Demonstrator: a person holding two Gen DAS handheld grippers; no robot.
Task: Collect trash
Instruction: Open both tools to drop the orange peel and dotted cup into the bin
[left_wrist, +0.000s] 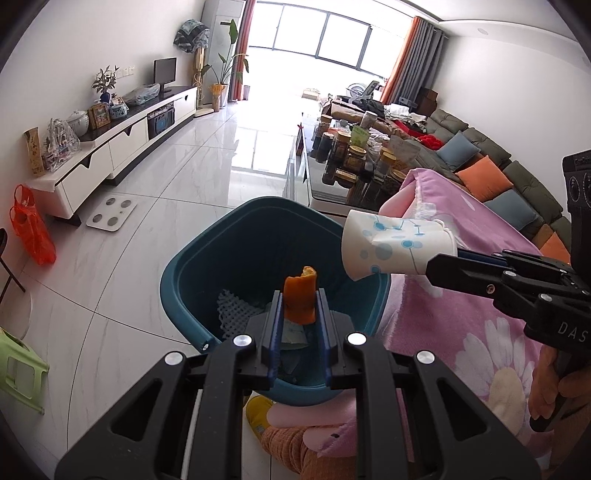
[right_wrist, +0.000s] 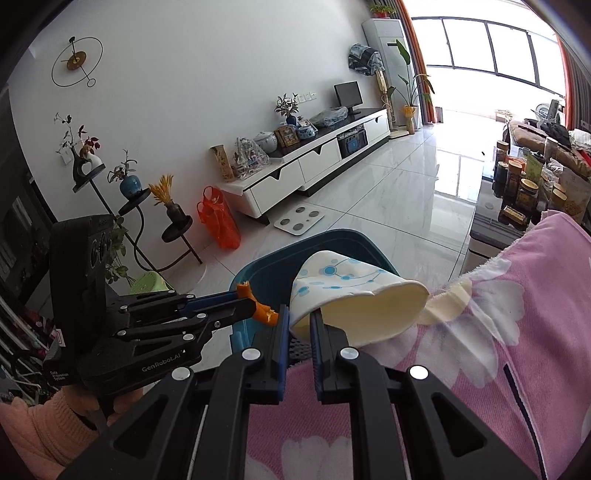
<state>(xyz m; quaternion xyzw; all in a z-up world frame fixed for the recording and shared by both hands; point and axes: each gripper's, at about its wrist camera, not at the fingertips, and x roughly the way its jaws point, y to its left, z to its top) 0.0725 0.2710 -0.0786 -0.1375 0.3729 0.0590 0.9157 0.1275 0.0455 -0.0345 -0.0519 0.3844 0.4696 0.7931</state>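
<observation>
A teal waste bin stands on the floor beside a pink flowered blanket, with white foam netting and paper scraps inside. My left gripper is shut on a piece of orange peel and hangs over the bin's opening. From the right, my right gripper is shut on the rim of a crumpled white paper cup with blue dots, held over the bin's right edge. In the right wrist view the cup lies tipped between my right gripper's jaws, while the left gripper holds the peel above the bin.
The pink blanket covers a raised surface right of the bin. Beyond it a glass coffee table carries several jars. A scale, a red bag and a green stool sit on the tiled floor. A yellow slipper lies below the bin.
</observation>
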